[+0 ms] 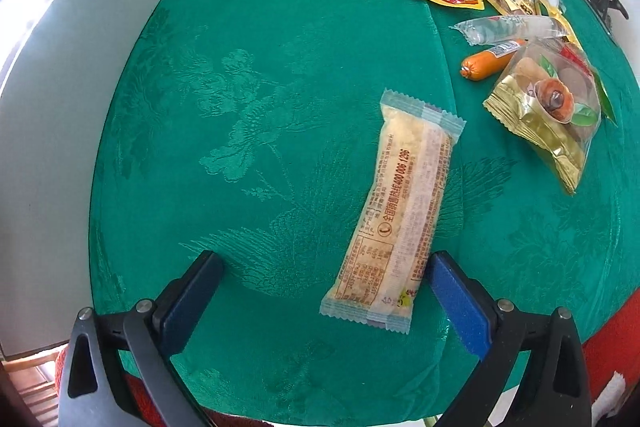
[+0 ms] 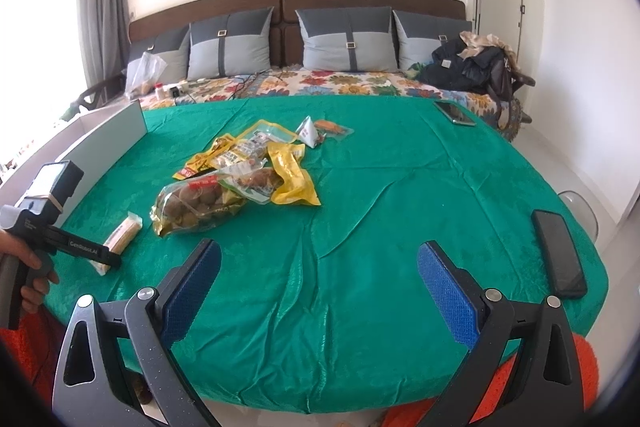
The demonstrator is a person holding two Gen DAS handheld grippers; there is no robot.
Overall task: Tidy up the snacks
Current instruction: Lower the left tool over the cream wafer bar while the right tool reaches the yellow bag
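— Left tongs (image 1: 324, 267)? 
— Spread wide over the green worktop (image 1: 280, 67); the right pad (image 1: 456, 303) touches the pale snack bar (image 1: 400, 211) near the front edge.

— Right tongs (image 2: 318, 263)? 
— Wide apart, holding nothing; the snack pile (image 2: 240, 179) sits mid-worktop, left of centre.

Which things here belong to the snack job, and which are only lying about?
For the job:
- long snack bar, lying between the open left claw fingers
- snack pile
- gold packet
- sausage
- right claw, open, holding nothing

Lying about:
- black phone
- second phone
- pillows
- dark clothes
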